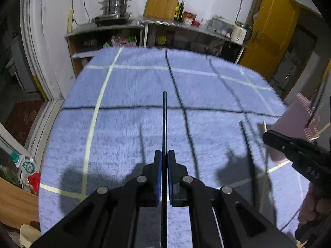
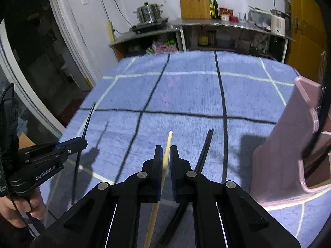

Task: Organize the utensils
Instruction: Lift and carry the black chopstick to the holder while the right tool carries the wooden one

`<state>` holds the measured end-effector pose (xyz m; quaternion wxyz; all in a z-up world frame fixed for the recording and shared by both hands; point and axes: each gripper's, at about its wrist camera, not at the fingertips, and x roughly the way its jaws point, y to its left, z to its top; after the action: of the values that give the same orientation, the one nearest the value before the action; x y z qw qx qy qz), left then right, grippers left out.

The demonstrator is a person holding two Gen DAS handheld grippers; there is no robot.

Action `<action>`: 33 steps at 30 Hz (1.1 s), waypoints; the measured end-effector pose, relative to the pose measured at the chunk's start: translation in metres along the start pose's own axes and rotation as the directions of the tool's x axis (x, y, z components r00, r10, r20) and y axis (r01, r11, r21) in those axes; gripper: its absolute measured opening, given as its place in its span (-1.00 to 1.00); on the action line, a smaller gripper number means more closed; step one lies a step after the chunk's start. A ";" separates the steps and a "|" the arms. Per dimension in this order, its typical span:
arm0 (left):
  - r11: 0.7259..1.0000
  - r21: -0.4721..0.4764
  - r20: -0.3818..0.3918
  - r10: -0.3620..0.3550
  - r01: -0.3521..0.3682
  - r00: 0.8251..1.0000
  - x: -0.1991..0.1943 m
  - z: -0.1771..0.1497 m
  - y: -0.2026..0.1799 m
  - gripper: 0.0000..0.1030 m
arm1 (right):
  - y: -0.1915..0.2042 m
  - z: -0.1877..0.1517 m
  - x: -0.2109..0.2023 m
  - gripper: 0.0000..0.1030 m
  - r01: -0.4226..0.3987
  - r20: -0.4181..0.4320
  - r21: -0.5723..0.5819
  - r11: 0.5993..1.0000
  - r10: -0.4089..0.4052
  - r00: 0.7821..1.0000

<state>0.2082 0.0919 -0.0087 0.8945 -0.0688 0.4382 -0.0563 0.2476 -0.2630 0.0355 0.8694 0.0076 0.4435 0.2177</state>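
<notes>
Left tool (image 1: 164, 157) clamps a black chopstick (image 1: 164, 119); right tool (image 2: 165, 155) clamps a wooden chopstick (image 2: 168, 144). Light, stiff, likely slippery sticks, best pinched mid-shaft; black pair (image 2: 204, 150) lies just beside.

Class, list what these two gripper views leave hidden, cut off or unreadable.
- Pink utensil holder: right wrist view, its contents cut off by the frame edge.
- Black chopstick: left wrist view, lower end hidden between the left gripper fingers.
- Shelf bottles: labels too small.
</notes>
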 end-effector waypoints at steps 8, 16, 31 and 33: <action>0.999 0.020 0.077 -0.036 0.034 0.996 -0.048 0.009 -0.017 -0.89 | 0.004 0.005 -0.050 -0.89 -0.023 0.097 -0.009 1.000 0.024 0.995; 0.996 0.058 0.137 -0.081 0.074 0.987 -0.087 0.014 -0.041 -0.89 | 0.004 0.003 -0.102 -0.91 -0.033 0.186 -0.015 0.999 0.035 0.982; 0.977 0.128 0.145 -0.189 0.171 0.971 -0.115 0.016 -0.092 -0.89 | -0.017 -0.008 -0.164 -0.91 -0.008 0.281 0.008 1.000 0.005 0.960; 0.971 0.138 0.136 -0.212 0.193 0.968 -0.114 0.017 -0.102 -0.89 | -0.024 -0.010 -0.172 -0.91 0.002 0.291 0.013 1.000 -0.006 0.957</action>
<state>0.1479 0.0111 0.1076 0.9169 -0.0616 0.3562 -0.1694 0.1606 -0.3528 0.1568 0.9255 0.0442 0.3122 0.2097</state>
